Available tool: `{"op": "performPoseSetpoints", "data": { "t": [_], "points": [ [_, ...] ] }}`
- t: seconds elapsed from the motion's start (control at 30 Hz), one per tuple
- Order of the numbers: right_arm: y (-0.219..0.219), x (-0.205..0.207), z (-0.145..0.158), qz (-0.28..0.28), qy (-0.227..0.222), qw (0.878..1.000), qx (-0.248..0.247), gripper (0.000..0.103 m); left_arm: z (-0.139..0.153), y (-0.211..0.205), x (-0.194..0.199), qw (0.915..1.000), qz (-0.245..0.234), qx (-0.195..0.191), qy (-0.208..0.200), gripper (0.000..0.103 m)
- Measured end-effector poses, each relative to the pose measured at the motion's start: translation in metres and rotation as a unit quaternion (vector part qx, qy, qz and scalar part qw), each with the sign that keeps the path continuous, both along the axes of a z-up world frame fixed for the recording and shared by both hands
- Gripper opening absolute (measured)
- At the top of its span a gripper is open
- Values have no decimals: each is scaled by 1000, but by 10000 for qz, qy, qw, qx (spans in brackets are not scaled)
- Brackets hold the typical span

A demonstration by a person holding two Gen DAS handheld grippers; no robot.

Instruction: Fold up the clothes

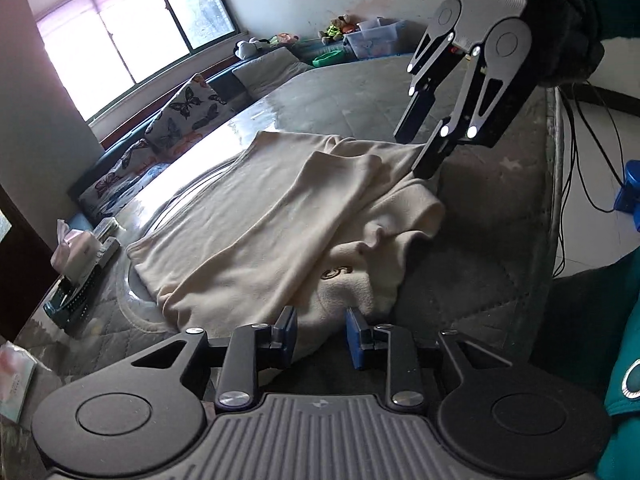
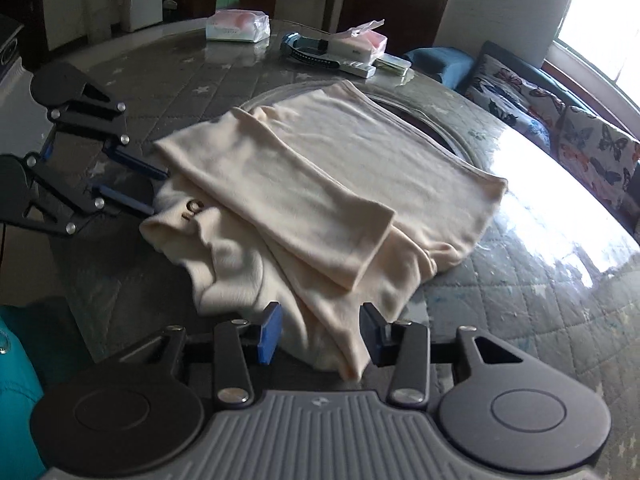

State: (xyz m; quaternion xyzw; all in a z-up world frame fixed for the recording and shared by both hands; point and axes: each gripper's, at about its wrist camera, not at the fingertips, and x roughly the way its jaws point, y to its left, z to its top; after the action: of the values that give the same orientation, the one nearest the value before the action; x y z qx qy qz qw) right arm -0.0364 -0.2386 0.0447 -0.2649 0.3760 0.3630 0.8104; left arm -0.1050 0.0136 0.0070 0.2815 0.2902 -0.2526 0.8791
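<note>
A cream long-sleeved top (image 1: 256, 224) lies partly folded on the quilted table, a sleeve laid across its body (image 2: 304, 208). A small logo shows near the collar (image 2: 192, 208). My left gripper (image 1: 322, 334) is open, its blue pads either side of the garment's near edge; it also shows in the right wrist view (image 2: 158, 192) at the collar end. My right gripper (image 2: 320, 332) is open with cloth lying between its pads; it also shows in the left wrist view (image 1: 416, 152), fingertips at the garment's far edge.
The table (image 2: 520, 300) carries tissue packs (image 2: 236, 26), a dark strap item (image 2: 304, 50) and small boxes (image 2: 360, 46) at its far side. A butterfly-print sofa (image 2: 580, 136) runs along the window. Cables and a blue object (image 1: 630, 192) hang beyond the table edge.
</note>
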Motion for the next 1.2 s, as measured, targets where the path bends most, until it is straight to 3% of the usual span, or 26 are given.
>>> {"op": "performPoseSetpoints", "data": {
  "t": [0.13,0.23,0.3,0.4,0.47,0.5,0.57,0.77,0.87,0.97,1.17,1.2],
  "points": [
    [-8,-4,1,-39,26,10000,67,45,5,8,-3,10000,16,7,-39,30],
    [-7,-7,-1,231,90,9997,-34,46,5,9,-4,9999,-25,85,-52,30],
    [-2,-12,-5,413,59,9990,-135,55,1,4,-3,9998,-106,133,-71,30],
    [5,-16,-9,549,-10,9983,-179,56,-6,-4,0,9997,-191,145,-81,30],
    [8,-16,-10,568,-44,9982,-163,56,-7,-9,2,9996,-213,97,-132,28],
    [9,-15,-10,554,-55,9984,-140,56,-6,-11,4,9997,-191,49,-146,22],
    [9,-13,-8,565,-61,9983,-89,56,-2,-10,11,9997,-106,-121,-172,11],
    [13,-12,-7,738,-120,9972,-55,67,19,9,48,9922,682,-1040,13,8],
    [18,-9,-8,750,-184,9970,9,68,23,15,63,9867,929,-1329,120,8],
    [22,-1,-8,606,-247,9977,174,62,26,17,70,9835,1015,-1483,199,8],
    [22,12,-5,322,-181,9981,491,21,28,20,71,9842,1001,-1433,298,8],
    [22,14,-5,279,-162,9980,544,18,28,21,71,9841,992,-1436,322,9]
  ]
}}
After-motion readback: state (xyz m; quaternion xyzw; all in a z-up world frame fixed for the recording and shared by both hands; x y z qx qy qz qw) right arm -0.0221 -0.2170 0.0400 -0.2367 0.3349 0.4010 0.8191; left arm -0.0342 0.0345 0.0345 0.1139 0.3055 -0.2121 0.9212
